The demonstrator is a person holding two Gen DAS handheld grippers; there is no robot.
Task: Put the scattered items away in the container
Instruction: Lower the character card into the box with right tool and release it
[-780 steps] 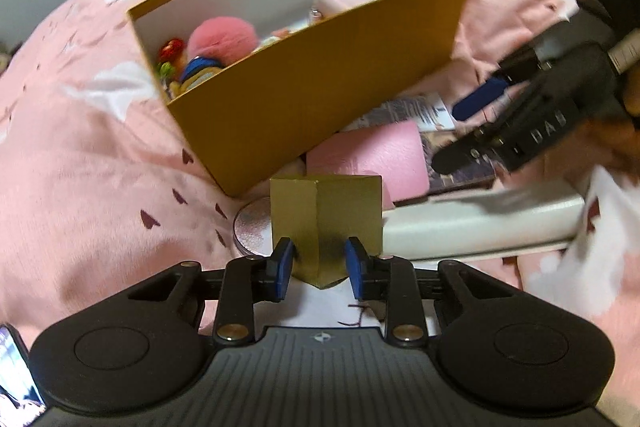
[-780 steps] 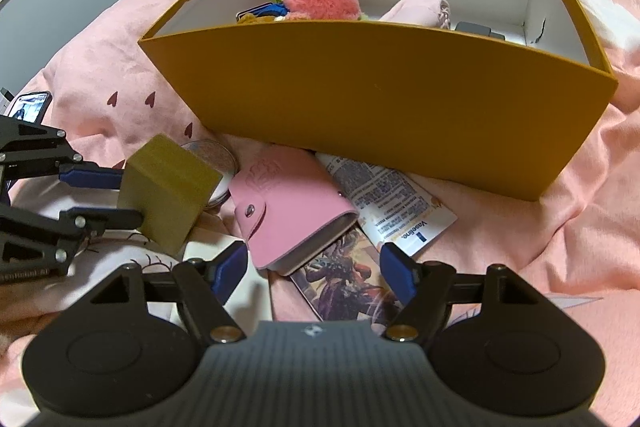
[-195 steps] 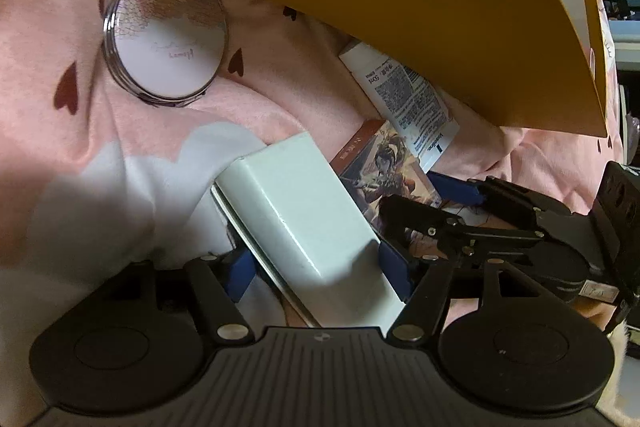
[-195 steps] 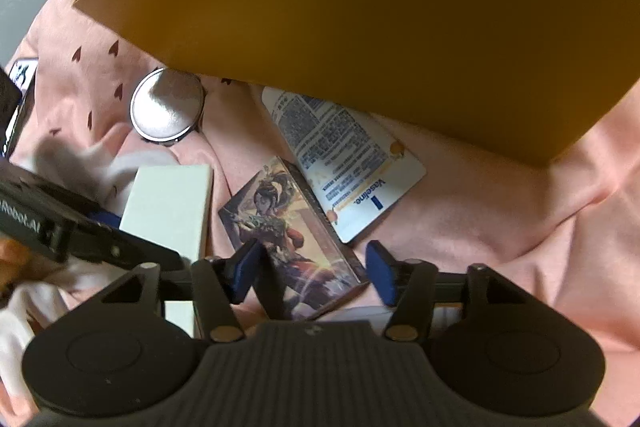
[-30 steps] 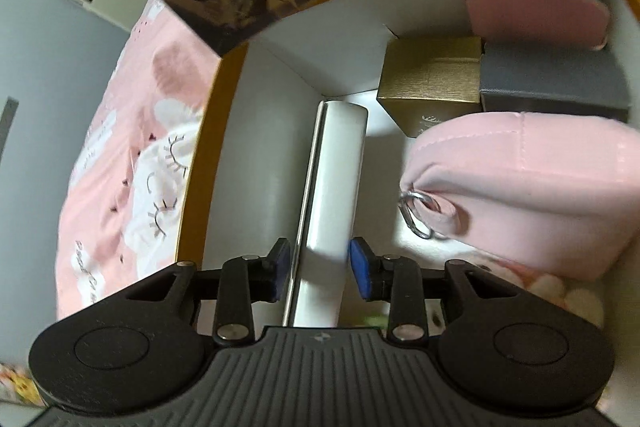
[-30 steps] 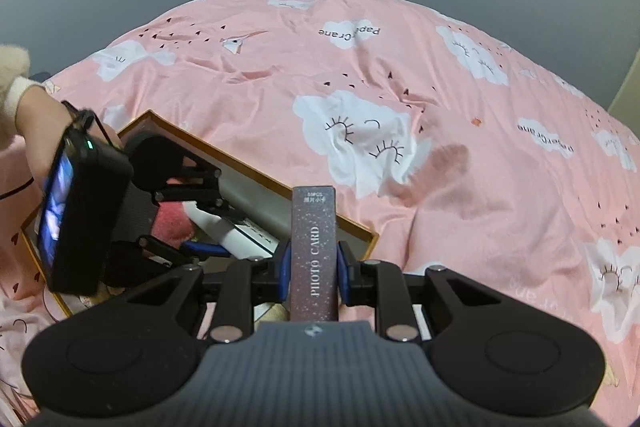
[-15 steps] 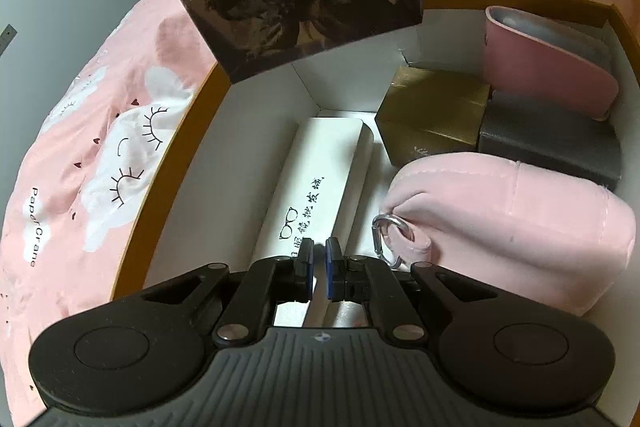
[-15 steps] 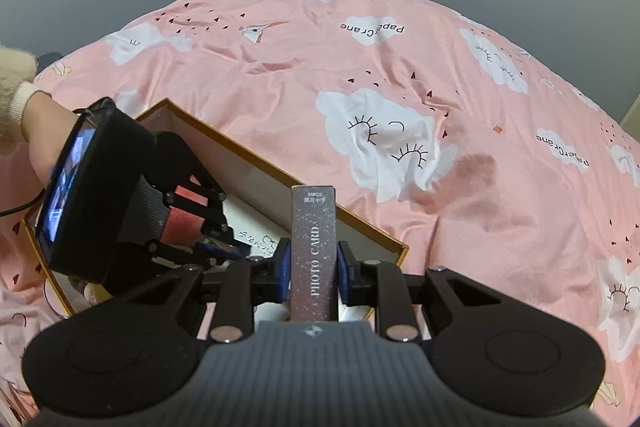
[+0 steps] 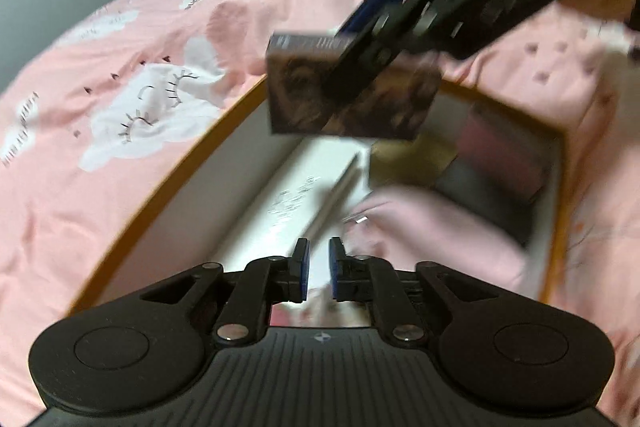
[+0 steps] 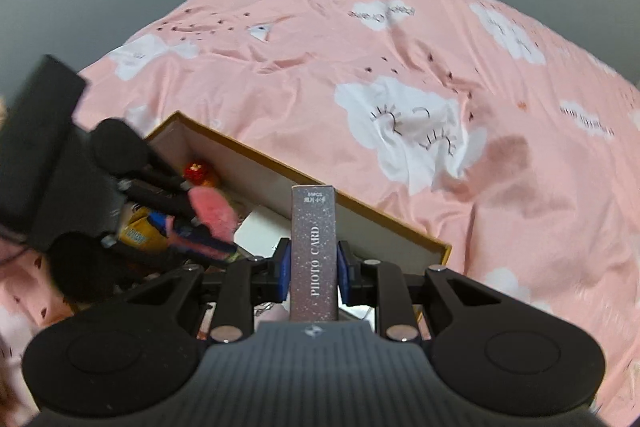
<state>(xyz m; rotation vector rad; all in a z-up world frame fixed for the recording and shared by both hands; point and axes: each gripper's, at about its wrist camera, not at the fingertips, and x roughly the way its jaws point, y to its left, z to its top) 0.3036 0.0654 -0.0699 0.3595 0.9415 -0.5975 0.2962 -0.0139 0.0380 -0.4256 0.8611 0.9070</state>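
Already well filled, the box [image 9: 168, 187] awaits the photo-card pack [image 10: 314, 251] clamped in the right gripper [image 10: 312, 273]; the left gripper [image 9: 318, 263], nearly closed, holds nothing

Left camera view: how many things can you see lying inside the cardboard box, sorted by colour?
Pink: 2, pouch and wallet
White: 1, long case
Gold: 1, small box
Grey: 1, grey box
Total: 5 (the view is blurred)

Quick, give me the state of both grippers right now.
Left gripper: nearly shut, empty, above the white case in the box.
Right gripper: shut on the photo card box.
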